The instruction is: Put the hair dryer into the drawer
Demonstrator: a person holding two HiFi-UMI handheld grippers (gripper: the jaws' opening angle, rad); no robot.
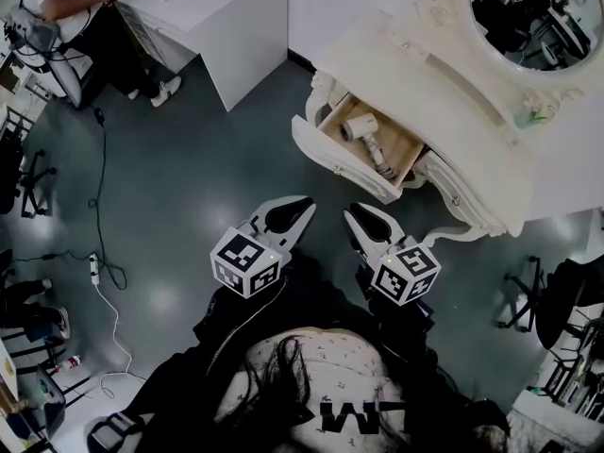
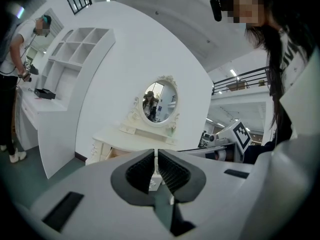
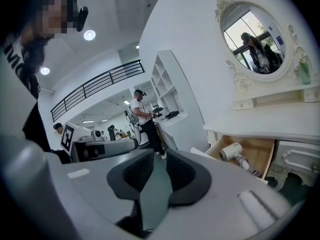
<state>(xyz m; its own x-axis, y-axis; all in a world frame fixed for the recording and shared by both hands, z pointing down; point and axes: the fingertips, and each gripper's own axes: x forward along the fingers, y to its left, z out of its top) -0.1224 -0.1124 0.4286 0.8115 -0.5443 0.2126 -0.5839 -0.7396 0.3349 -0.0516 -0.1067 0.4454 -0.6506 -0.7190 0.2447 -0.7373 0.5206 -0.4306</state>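
Two grippers, both empty: our left gripper (image 1: 304, 204) has its jaws almost pressed together, our right gripper (image 1: 351, 211) shows a narrow gap. The hair dryer (image 1: 363, 130) lies inside the open drawer (image 1: 342, 165) of the white dressing table (image 1: 444, 74). Only grey floor (image 1: 208, 177) lies between us and it; a cable (image 1: 98, 206) trails off left.

No whole word or number can be read; only broken white letters show on the person's dark top (image 1: 359, 413).

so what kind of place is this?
Probably a lab or studio staged as a bedroom: ornate dressing table with oval mirror, loose cables on the floor, another person at a white desk.
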